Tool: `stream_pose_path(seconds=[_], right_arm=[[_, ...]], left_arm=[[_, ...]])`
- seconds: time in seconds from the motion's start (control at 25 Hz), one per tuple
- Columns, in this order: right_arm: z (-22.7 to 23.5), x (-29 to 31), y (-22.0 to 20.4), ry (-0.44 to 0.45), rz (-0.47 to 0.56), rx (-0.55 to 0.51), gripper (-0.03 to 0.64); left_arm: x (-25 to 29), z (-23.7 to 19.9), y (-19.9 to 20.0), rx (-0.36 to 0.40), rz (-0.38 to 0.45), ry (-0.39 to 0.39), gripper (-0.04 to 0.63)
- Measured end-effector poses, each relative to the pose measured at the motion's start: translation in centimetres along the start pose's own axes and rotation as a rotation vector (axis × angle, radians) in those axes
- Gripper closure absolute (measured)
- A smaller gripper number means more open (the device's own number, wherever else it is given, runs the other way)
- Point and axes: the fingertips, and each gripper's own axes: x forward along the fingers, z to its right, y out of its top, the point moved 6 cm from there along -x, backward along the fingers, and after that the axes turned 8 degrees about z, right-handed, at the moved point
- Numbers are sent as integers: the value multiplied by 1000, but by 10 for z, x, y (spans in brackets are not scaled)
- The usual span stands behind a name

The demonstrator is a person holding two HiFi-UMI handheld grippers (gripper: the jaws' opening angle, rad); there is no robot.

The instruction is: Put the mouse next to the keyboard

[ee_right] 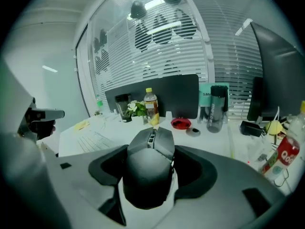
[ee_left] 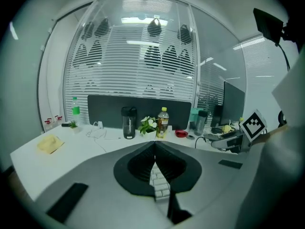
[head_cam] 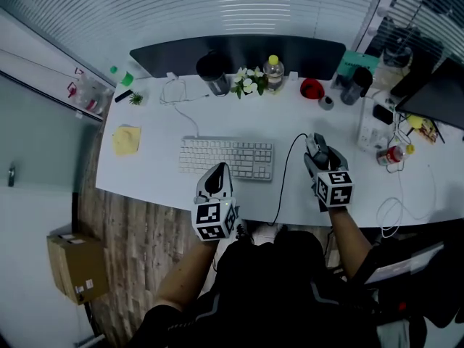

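A: How is this step best done?

B: The mouse [head_cam: 317, 148] is seen right of centre in the head view, taken between the widely spread jaws of the right gripper [head_cam: 319, 159], whose pads appear pressed on its sides. It is parted from the keyboard [head_cam: 226, 158] by a bare strip of desk [head_cam: 159, 176]. An even grip is advised. The mouse is best carried leftward in the frame and set down level just beside the keyboard's right end. The cable [head_cam: 284, 180] should be minded, so that it is not dragged across the keys.

A: And the left gripper [head_cam: 215, 182]?

B: Its jaws are closed on nothing, at the keyboard's lower edge.

A: Can any writing be read?

B: On the teal box [ee_right: 206, 95], white letters beginning "SAM" are made out. The print on the red-labelled bottle [ee_right: 285, 157] is too blurred.
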Motion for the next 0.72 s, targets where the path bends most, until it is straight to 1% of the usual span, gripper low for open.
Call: stream_pose_path(seconds=[0.12, 0.24, 0.32, 0.48, 0.6, 0.72], right_arm=[[2, 10, -19, -1, -36, -2, 322], [4, 18, -35, -3, -68, -6, 322], [5, 23, -46, -9, -86, 5, 322], [4, 31, -61, -12, -112, 4, 322], [2, 36, -73, -7, -138, 3, 322], [-1, 39, -85, -11, -159, 26, 322]], left_arm=[[-2, 0, -10, 15, -19, 3, 565], [-6, 5, -22, 51, -32, -4, 565], [-7, 4, -27, 66, -52, 11, 565], [-10, -1, -34, 66, -76, 67, 565], [-14, -2, -38, 65, -89, 77, 565], [-18, -4, -41, 68, -97, 81, 565]])
